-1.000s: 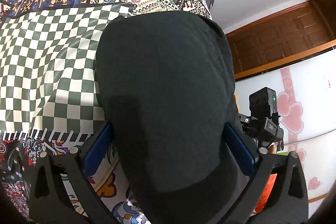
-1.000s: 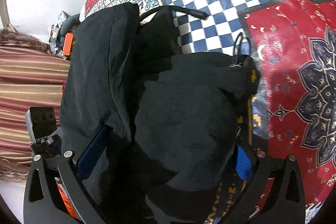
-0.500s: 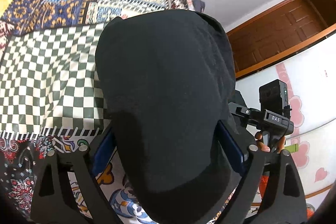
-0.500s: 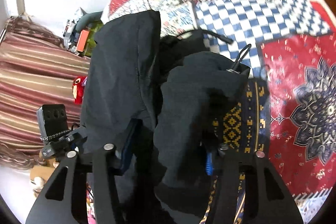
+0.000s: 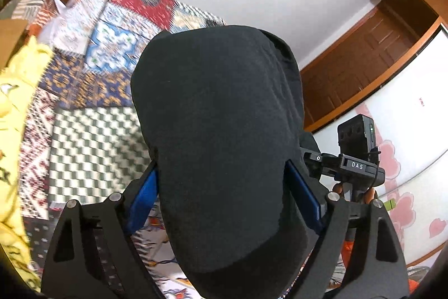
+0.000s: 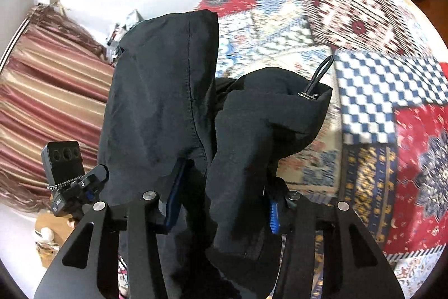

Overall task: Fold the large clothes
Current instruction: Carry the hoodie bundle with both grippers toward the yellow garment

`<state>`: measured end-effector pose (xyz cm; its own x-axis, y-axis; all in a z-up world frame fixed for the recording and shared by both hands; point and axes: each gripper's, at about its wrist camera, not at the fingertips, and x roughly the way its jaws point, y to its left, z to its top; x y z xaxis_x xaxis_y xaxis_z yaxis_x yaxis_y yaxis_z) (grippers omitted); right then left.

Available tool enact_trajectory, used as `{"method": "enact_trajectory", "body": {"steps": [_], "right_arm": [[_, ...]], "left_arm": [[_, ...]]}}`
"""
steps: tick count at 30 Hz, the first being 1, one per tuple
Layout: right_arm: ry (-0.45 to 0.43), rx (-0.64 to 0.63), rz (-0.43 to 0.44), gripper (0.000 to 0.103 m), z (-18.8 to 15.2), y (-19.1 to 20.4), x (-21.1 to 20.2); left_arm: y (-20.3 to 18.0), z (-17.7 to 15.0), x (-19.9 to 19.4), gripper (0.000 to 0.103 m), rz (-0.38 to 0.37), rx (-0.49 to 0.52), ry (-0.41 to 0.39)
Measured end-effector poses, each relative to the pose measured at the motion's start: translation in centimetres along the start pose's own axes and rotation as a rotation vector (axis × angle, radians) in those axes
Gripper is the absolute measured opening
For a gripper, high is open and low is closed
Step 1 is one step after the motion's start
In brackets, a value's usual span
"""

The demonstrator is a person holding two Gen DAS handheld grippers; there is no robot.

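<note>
Big black padded garment (image 5: 221, 136) hangs lifted above the patchwork-quilted bed (image 5: 92, 131), draped forward over both tools, long axis running away from the cameras. Left hand-held gripper (image 5: 221, 203) has its blue pads wide around a thick fold, jaws closing, pressing the cloth. Right hand-held gripper (image 6: 221, 203) is clenched on a narrower bunch near the zip pull cord (image 6: 319, 77). Both hands are equally close. Beyond, white wall, brown wooden door (image 5: 361, 60) and striped curtain (image 6: 50, 91).
</note>
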<state>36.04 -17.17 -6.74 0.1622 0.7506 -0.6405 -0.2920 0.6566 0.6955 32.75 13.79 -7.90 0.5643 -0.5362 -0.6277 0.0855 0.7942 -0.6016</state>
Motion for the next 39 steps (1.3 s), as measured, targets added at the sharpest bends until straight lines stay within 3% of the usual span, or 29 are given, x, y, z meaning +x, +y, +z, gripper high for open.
{"method": "enact_trajectory", "body": {"steps": [6,16,25,30,32,35,39], "right_arm": [[0.021,-0.047,0.012,0.045,1.0,4.1,3.6],[0.105,-0.084,0.022,0.045,2.2,9.0,14.5],[0.19,-0.059,0.007,0.044,3.5,10.4,25.9],[0.222,-0.055,-0.041,0.044,3.6,11.0,30.8],[0.231,-0.064,-0.06,0.045,3.6,11.3,32.1],[0.218,-0.079,-0.098,0.053,3.5,11.4,33.2],[0.215,-0.115,-0.141,0.057,3.8,11.8,32.2]], "left_arm": [[3.6,1.6,-4.1,0.087,0.036,-0.026,-0.044],[13.6,3.5,-7.7,0.087,0.118,-0.103,-0.07],[23.8,5.5,-7.1,0.087,0.217,-0.181,-0.059],[30.3,5.3,-5.3,0.084,0.328,-0.232,-0.01],[32.0,4.8,-5.2,0.085,0.311,-0.259,-0.022],[32.1,4.4,-5.1,0.085,0.314,-0.253,-0.044],[29.3,5.1,-4.8,0.085,0.424,-0.153,-0.018]]}}
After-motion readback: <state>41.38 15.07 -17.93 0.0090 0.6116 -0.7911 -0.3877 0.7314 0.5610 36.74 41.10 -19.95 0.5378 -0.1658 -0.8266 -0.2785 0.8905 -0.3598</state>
